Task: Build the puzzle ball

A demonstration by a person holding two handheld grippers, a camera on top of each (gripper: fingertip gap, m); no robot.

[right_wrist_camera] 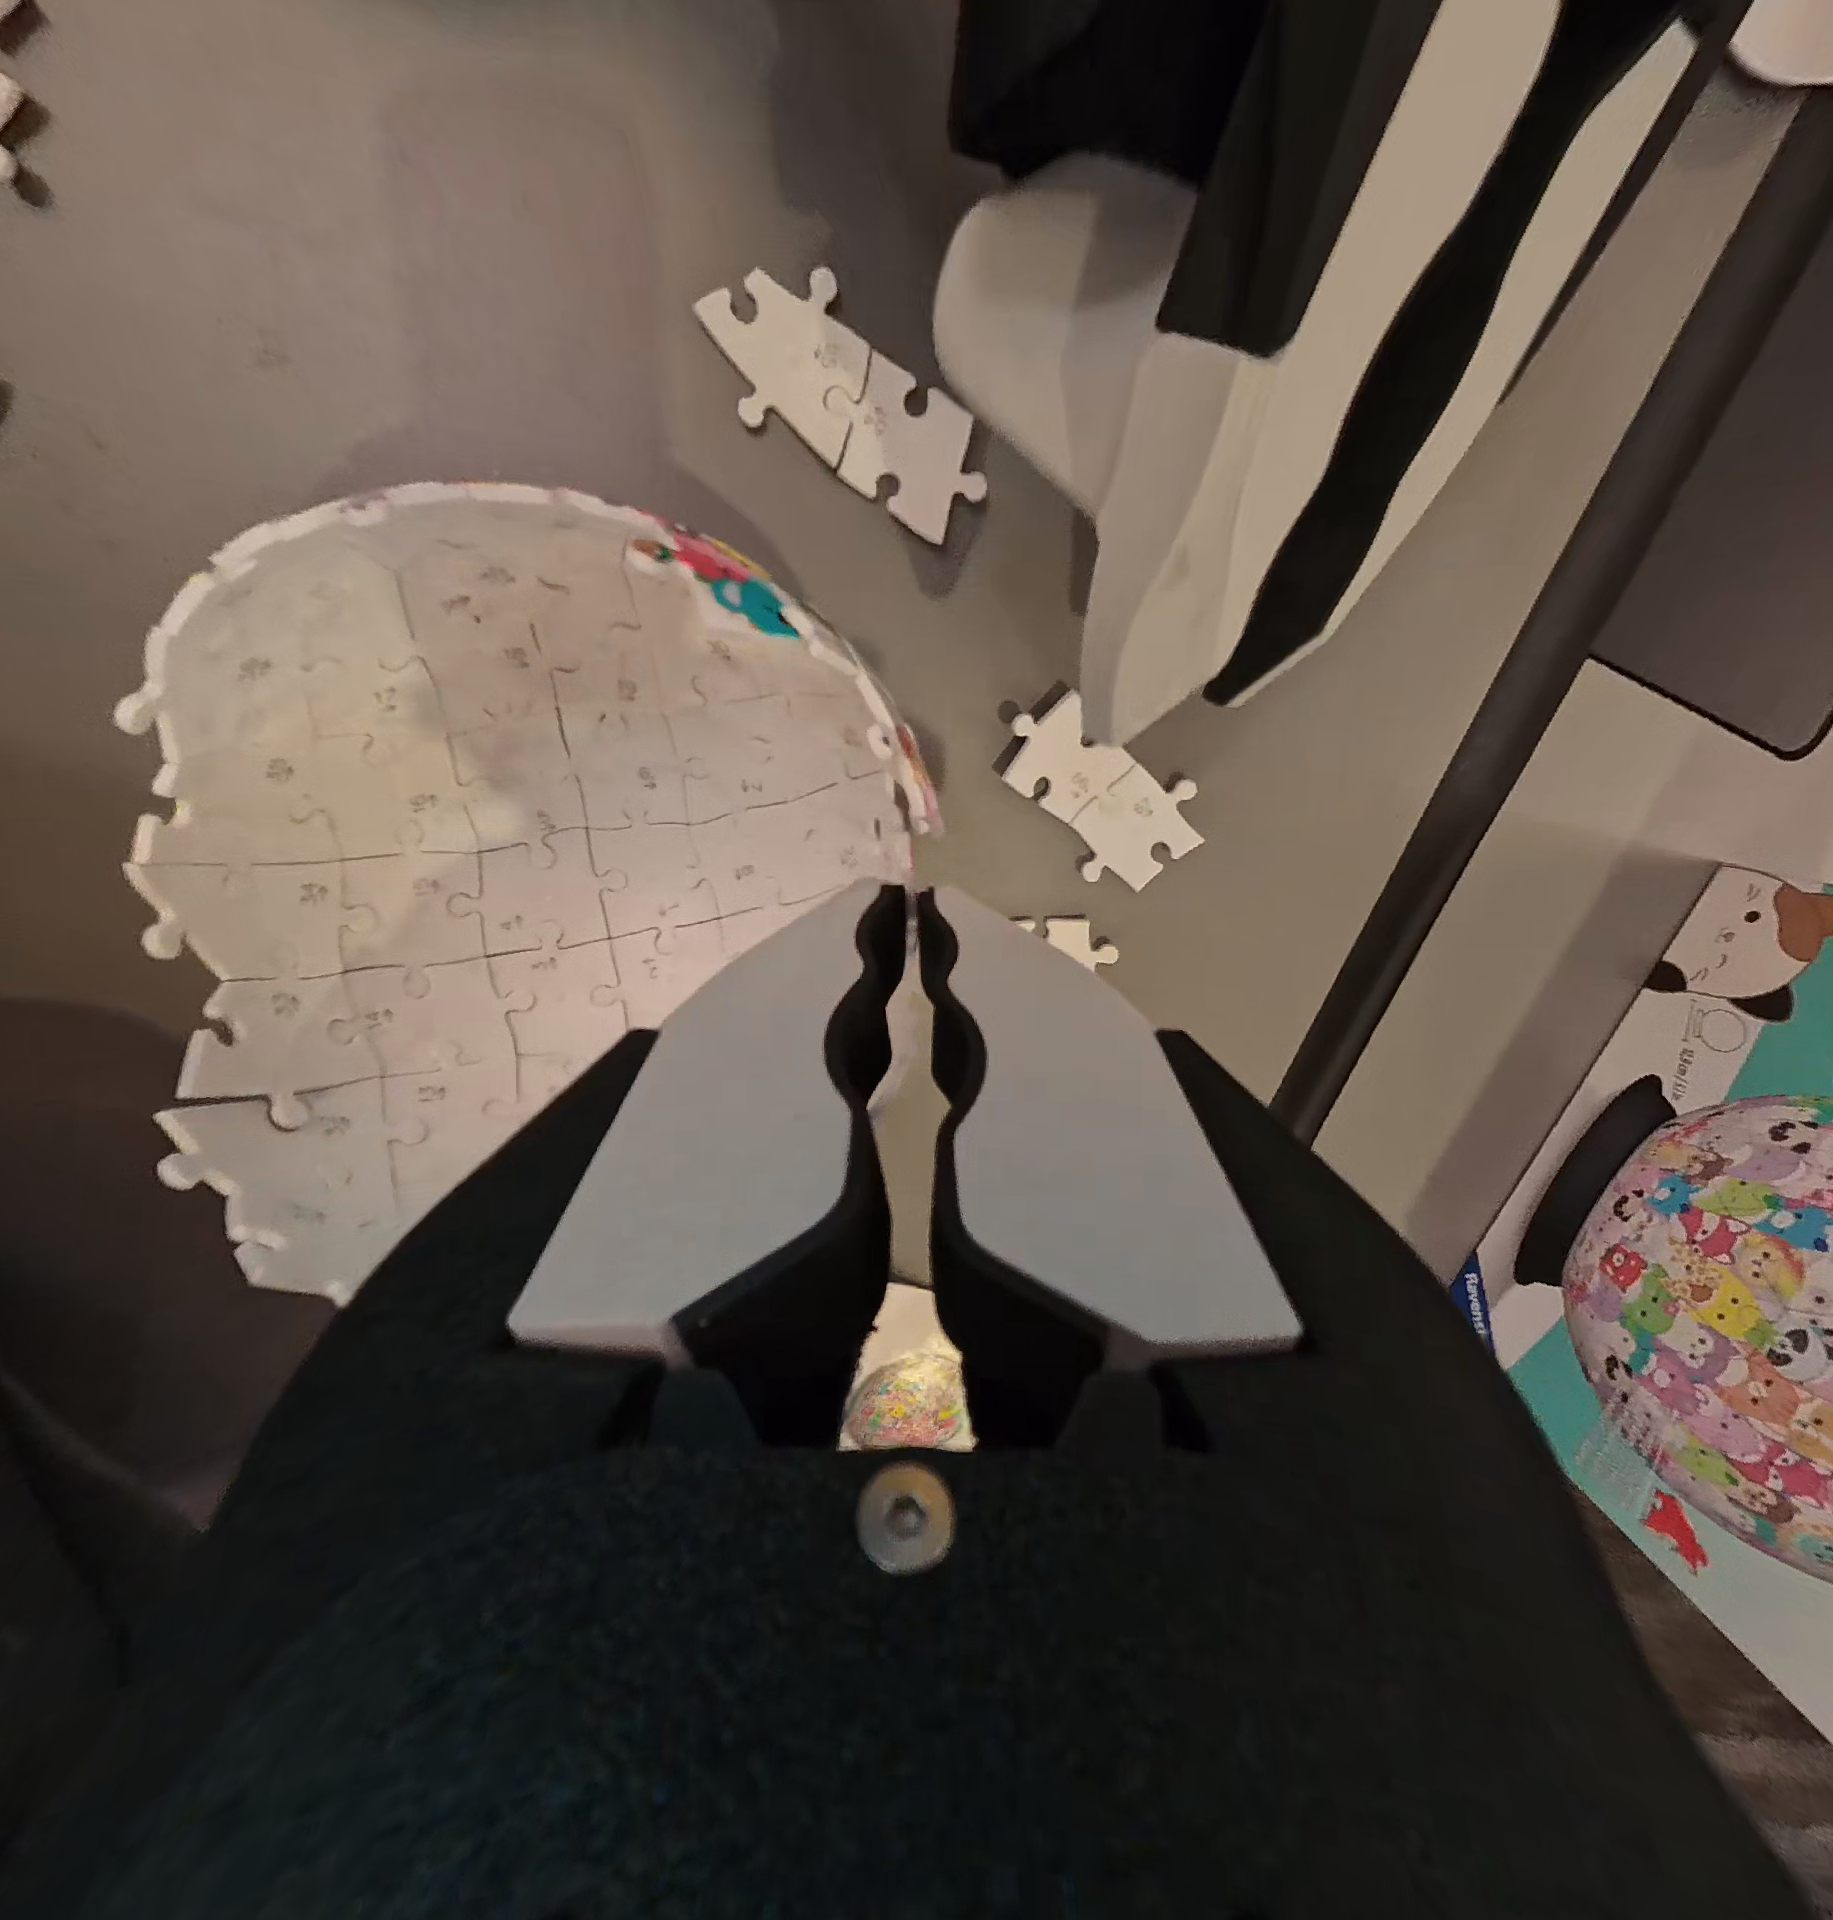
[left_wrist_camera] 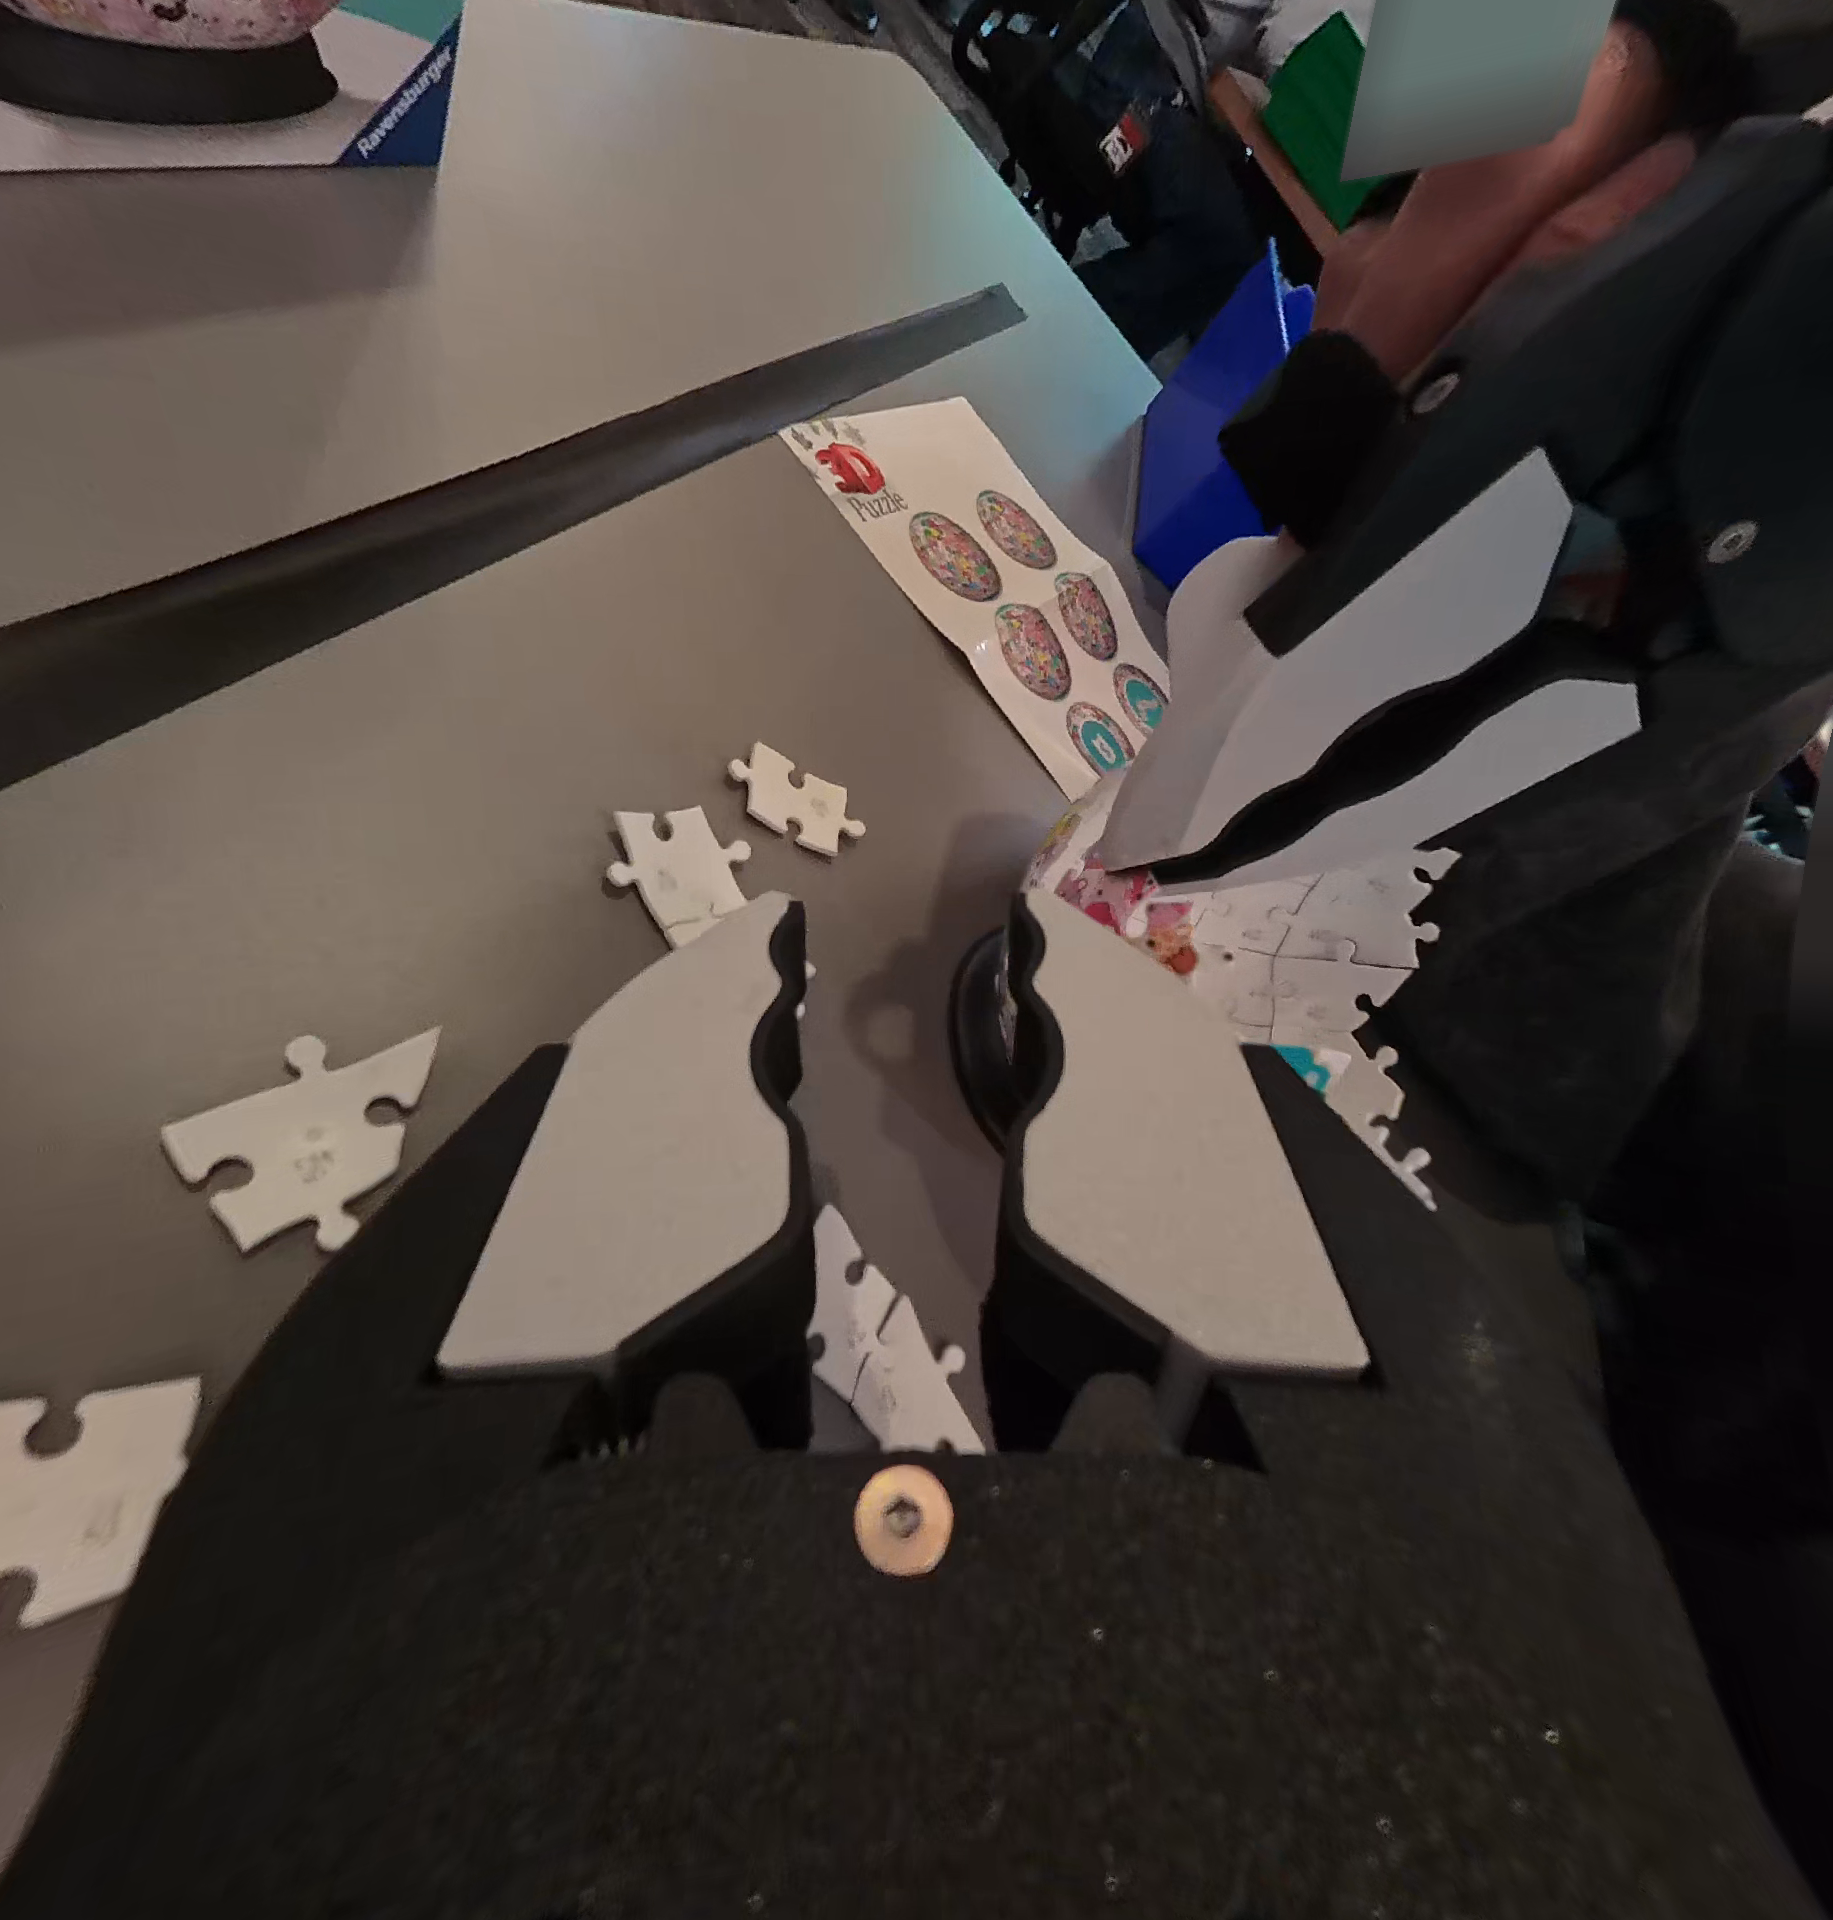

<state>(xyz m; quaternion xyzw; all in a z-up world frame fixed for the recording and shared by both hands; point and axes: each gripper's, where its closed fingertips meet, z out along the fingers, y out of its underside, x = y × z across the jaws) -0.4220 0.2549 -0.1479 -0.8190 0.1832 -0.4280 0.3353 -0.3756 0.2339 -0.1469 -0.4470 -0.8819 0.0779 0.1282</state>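
Observation:
The half-built puzzle ball (right_wrist_camera: 496,790) is a curved shell showing its white inside, with a colourful outside at its rim; it also shows in the left wrist view (left_wrist_camera: 1296,935), beside a black stand (left_wrist_camera: 979,1049). My right gripper (right_wrist_camera: 912,902) is shut on the shell's rim; the left wrist view shows it from the side (left_wrist_camera: 1135,862). My left gripper (left_wrist_camera: 907,920) is open and empty, just left of the shell above the table; it also shows in the right wrist view (right_wrist_camera: 1177,707). Loose white pieces (left_wrist_camera: 299,1143) (right_wrist_camera: 850,405) lie face down around it.
Dark grey table (left_wrist_camera: 372,779) with a gap to a lighter table behind. A folded instruction sheet (left_wrist_camera: 1005,582) lies at the far edge. The puzzle box (right_wrist_camera: 1722,1299) stands to the right. More joined pieces (right_wrist_camera: 1099,790) lie near the shell. A blue bin (left_wrist_camera: 1203,468) is beyond the table. Some 6 cm of space lies between my two pairs of fingers.

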